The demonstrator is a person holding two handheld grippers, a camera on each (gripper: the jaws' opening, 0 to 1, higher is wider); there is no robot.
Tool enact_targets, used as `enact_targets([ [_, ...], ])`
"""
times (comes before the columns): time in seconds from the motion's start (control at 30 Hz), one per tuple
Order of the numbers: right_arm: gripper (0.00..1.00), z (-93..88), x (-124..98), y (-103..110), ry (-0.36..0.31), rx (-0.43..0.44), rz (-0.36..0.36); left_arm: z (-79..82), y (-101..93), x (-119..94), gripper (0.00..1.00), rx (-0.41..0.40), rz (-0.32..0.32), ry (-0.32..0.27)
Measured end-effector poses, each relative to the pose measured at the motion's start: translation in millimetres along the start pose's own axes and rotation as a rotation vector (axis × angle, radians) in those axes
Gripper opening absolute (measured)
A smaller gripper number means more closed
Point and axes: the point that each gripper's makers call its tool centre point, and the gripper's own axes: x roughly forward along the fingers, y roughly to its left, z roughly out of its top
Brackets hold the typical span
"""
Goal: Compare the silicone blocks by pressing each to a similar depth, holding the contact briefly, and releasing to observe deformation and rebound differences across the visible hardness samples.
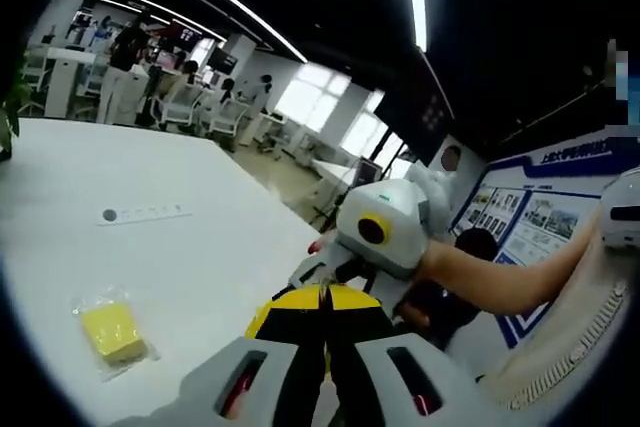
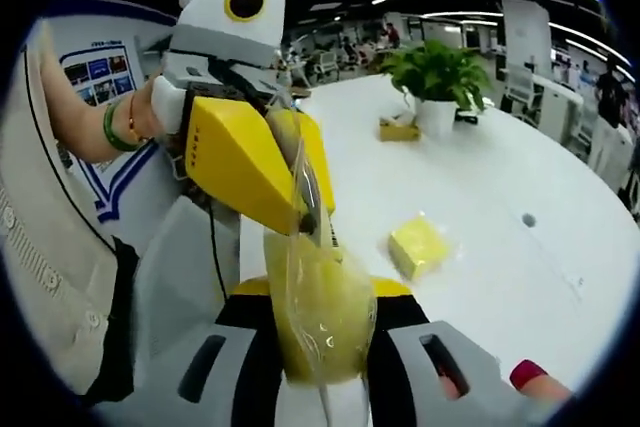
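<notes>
A bagged yellow block (image 2: 318, 312) is gripped between both tools, the right tool (image 2: 320, 347) and the left tool (image 2: 285, 182) each closed on it. A second bagged block (image 2: 418, 245) lies apart on the white bench (image 2: 480, 177), near a potted plant (image 2: 437, 82).

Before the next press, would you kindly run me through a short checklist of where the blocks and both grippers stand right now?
1. Bagged yellow silicone block held between the right gripper jaws: ok.
2. Left gripper shut on the top of that block's clear bag: ok.
3. Second bagged yellow silicone block lying flat on the white table, apart from both grippers: ok.
4. Green potted plant standing well away from the blocks: ok.
5. Press depth on the held block: cannot tell.
</notes>
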Motion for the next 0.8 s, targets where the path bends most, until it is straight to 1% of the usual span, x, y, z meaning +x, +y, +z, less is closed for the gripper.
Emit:
enact_targets([
  [0.07, 0.20, -0.8, 0.3, 3.2, -0.001, 0.009, -0.015, -1.4, -1.8, -1.1, 0.00, -0.004, -0.002, 0.001],
  [0.17, 0.18, -4.3, -0.4, 7.6, 0.019, 0.004, -0.036, -6.1, -6.6, -3.1, 0.00, 0.015, -0.010, 0.010],
  [0.3, 0.16, -6.6, -2.4, 13.2, 0.029, -0.001, -0.035, -8.6, -11.3, -5.0, 0.00, 0.008, -0.018, 0.015],
  [0.4, 0.15, -8.4, -3.2, 14.5, 0.037, -0.004, -0.044, -10.1, -14.3, -5.5, 0.00, 0.019, -0.020, 0.021],
  [0.43, 0.15, -8.4, -3.5, 14.3, 0.033, -0.018, -0.054, -10.6, -15.3, -5.3, 0.00, 0.027, -0.018, 0.023],
  [0.5, 0.15, -9.4, -4.3, 16.1, 0.038, -0.007, -0.048, -11.5, -16.6, -5.3, 0.00, 0.031, -0.019, 0.027],
  [0.63, 0.15, -8.8, -6.4, 15.8, 0.032, -0.015, -0.067, -11.3, -19.8, -5.8, 0.00, 0.044, -0.018, 0.026],
  [0.67, 0.15, -9.3, -6.5, 16.7, 0.037, -0.002, -0.061, -11.5, -20.2, -5.8, 0.00, 0.047, -0.017, 0.027],
  [0.7, 0.15, -8.8, -7.4, 16.9, 0.032, -0.017, -0.069, -11.2, -20.8, -5.9, 0.00, 0.047, -0.018, 0.026],
  [0.8, 0.16, -7.6, -8.1, 16.3, 0.027, -0.014, -0.072, -10.7, -22.2, -6.2, 0.00, 0.050, -0.019, 0.022],
])
